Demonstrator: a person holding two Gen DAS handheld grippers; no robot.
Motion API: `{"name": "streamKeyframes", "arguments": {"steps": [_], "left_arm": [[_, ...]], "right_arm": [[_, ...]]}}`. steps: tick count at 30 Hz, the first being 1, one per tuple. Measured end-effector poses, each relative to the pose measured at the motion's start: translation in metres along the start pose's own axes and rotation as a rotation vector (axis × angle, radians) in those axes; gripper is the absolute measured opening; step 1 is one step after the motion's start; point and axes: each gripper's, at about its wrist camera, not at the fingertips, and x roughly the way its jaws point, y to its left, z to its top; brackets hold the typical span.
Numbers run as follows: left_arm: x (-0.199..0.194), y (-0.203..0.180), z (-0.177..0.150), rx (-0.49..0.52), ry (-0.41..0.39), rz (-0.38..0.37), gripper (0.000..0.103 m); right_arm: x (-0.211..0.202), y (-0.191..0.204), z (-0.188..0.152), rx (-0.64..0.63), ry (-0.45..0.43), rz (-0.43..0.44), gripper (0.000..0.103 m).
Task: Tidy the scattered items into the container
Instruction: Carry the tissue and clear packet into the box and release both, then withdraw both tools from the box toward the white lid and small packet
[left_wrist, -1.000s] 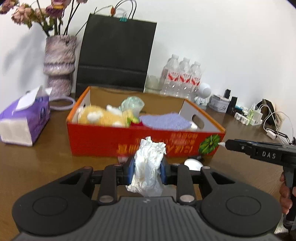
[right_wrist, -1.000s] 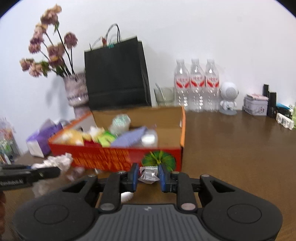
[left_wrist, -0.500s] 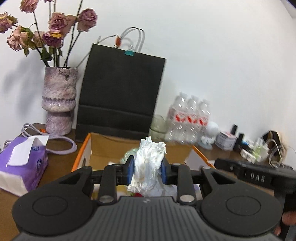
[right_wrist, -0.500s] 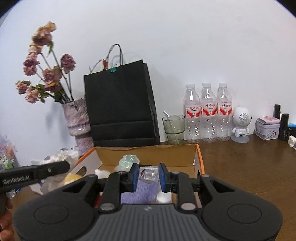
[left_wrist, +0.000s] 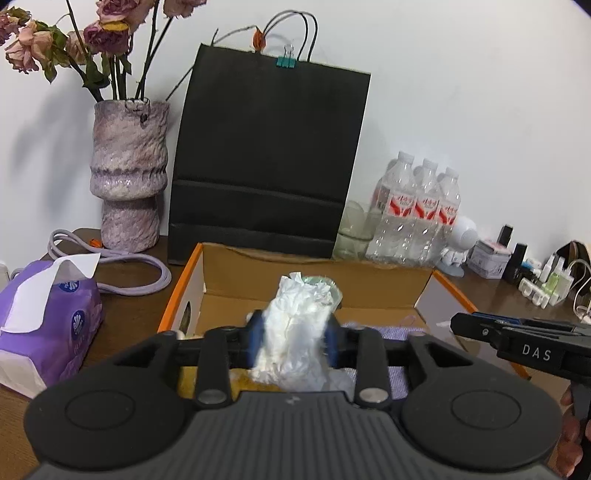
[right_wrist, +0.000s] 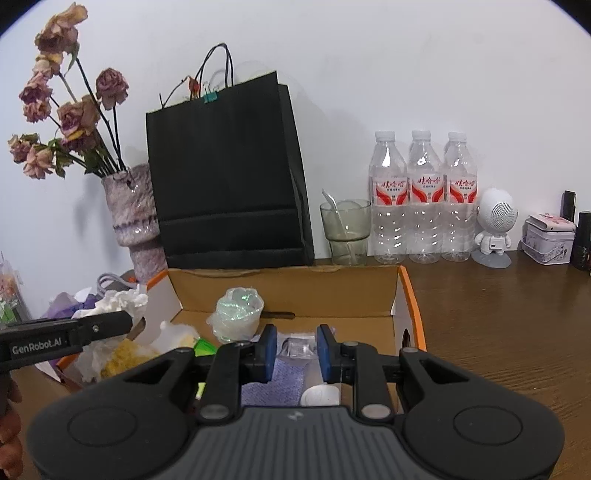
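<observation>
Over the open orange cardboard box (left_wrist: 448, 291), my left gripper (left_wrist: 293, 332) has its jaws opening around a crumpled white tissue (left_wrist: 295, 332), which still touches both blue pads. Inside the box lie a yellow plush toy (right_wrist: 125, 354), a clear plastic cup (right_wrist: 238, 314), a purple cloth (right_wrist: 284, 380) and a white lid (right_wrist: 320, 396). My right gripper (right_wrist: 296, 349) hovers over the same box (right_wrist: 410, 291), shut on a small clear wrapper (right_wrist: 297, 347). Each gripper's black tip shows at the edge of the other's view.
Behind the box stand a black paper bag (left_wrist: 266, 166), a purple vase of dried flowers (left_wrist: 127, 177), a glass (right_wrist: 345, 232) and three water bottles (right_wrist: 424, 199). A purple tissue pack (left_wrist: 48, 321) lies left. A white speaker figure (right_wrist: 495, 225) and a tin (right_wrist: 548, 240) stand right.
Both grippers have moved forward from in front of the box to above its inside, each carrying its item. The left jaws have begun to spread around the tissue.
</observation>
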Motion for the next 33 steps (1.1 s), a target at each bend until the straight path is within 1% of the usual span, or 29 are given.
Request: {"name": "streamKeyframes", "arguments": {"steps": [1, 2, 3, 4, 5, 11, 22, 28, 31, 33], "left_arm": [[0.0, -0.001, -0.001, 0.007, 0.006, 0.018, 0.103], [-0.001, -0.003, -0.001, 0.017, -0.001, 0.041, 0.103], [-0.003, -0.005, -0.001, 0.031, -0.011, 0.053, 0.103], [-0.005, -0.006, 0.0, 0.041, -0.017, 0.052, 0.103], [-0.007, -0.007, 0.0, 0.044, -0.023, 0.046, 0.103], [-0.006, -0.007, 0.002, 0.035, -0.017, 0.066, 0.103], [-0.01, -0.004, 0.002, 0.025, -0.023, 0.07, 0.103], [-0.03, 0.002, 0.003, 0.015, -0.052, 0.057, 0.103], [-0.043, 0.006, -0.002, 0.024, -0.054, 0.052, 0.103], [-0.052, 0.008, -0.007, 0.034, -0.052, 0.054, 0.103]], "right_arm": [[0.001, 0.0, -0.001, -0.002, 0.01, -0.002, 0.028], [0.003, -0.001, -0.001, -0.001, 0.021, -0.007, 0.06], [0.004, -0.002, 0.0, 0.003, 0.03, -0.017, 0.103], [0.004, -0.002, 0.0, 0.005, 0.031, -0.031, 0.099], [0.003, -0.002, 0.0, 0.001, 0.026, -0.037, 0.103], [0.002, 0.0, 0.001, -0.017, 0.012, -0.037, 0.103], [-0.002, -0.001, 0.0, -0.018, 0.017, -0.049, 0.103], [-0.017, -0.001, 0.001, -0.027, -0.003, -0.062, 0.103], [-0.03, -0.004, -0.003, -0.031, -0.014, -0.072, 0.103], [-0.037, -0.006, -0.01, -0.037, -0.005, -0.087, 0.103]]}}
